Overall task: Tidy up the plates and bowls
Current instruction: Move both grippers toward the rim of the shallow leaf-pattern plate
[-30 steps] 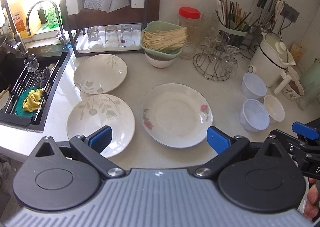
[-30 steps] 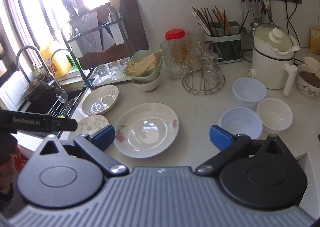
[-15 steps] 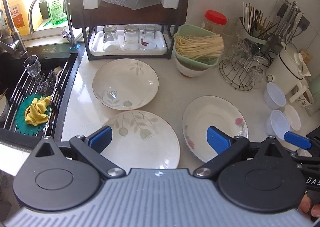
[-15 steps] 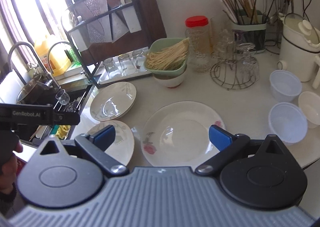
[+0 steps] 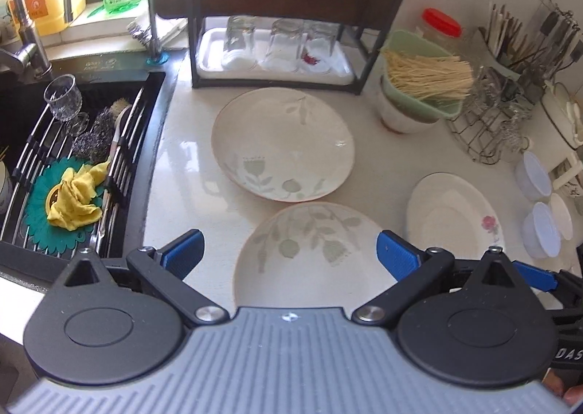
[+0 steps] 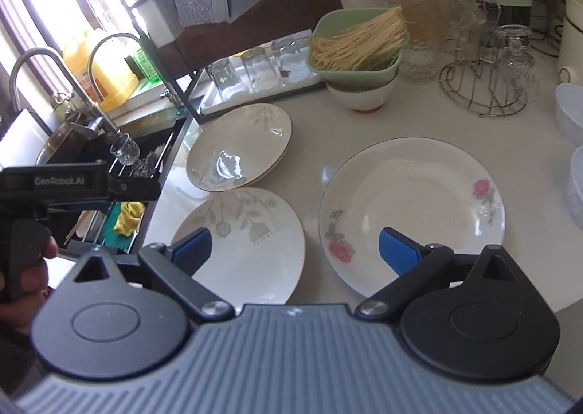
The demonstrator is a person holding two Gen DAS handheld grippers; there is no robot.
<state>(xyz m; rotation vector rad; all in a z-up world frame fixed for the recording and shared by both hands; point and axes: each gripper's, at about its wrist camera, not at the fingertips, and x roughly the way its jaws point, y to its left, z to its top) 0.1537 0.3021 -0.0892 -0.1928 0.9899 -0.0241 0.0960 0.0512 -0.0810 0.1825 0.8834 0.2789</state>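
Overhead, both tongs, left (image 5: pixel 288 253) and right (image 6: pixel 293 248), spread wide and empty, near leaf plate (image 5: pixel 309 250) rim just beside far plate (image 5: pixel 282 144).

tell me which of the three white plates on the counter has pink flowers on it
The white round plate with pink roses, lying farthest from the sink. The other two white plates carry grey-green leaf patterns instead.

home kitchen — sink (image 5: pixel 73 159) | dish rack (image 5: pixel 284 49) | chopstick holder (image 6: pixel 506 2)

Both the left gripper (image 5: pixel 289 250) and right gripper (image 6: pixel 293 250) hover, fingers spread wide.
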